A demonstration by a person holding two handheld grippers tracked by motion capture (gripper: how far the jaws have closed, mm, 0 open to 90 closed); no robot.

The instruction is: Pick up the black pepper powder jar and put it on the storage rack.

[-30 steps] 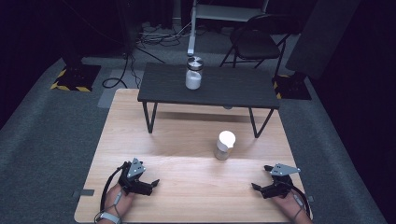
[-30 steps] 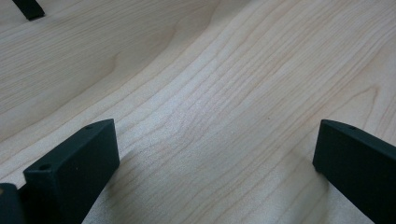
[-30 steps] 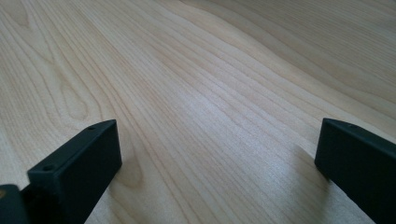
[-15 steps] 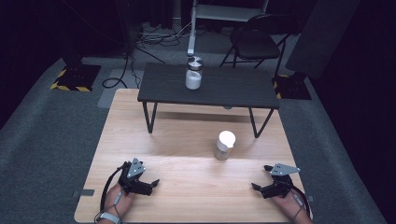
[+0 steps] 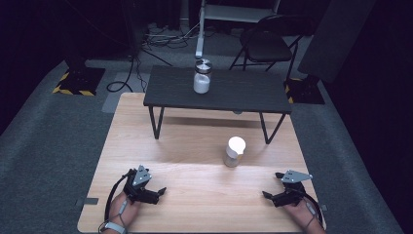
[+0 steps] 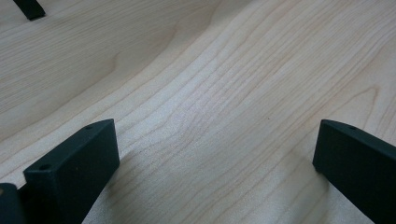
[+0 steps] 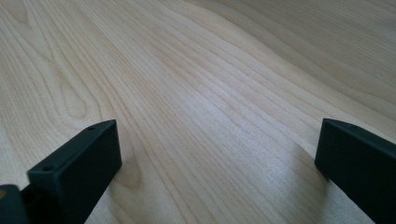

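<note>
Cup [image 5: 235, 151], white-topped, stood alone mid-table on the wooden table [image 5: 195, 146], well ahead of both tools. I judged the work not begun; the next move called for a forward reach. My left gripper [image 5: 157, 192] and right gripper [image 5: 268, 196] rested near the front edge, jaws wide apart, holding nothing.

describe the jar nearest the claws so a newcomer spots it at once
Start at the light wooden table. In front of the low black bench standing on its far half, right of centre, is a small clear jar with a white lid. The other jar, with a metal lid, stands up on the bench.
</note>
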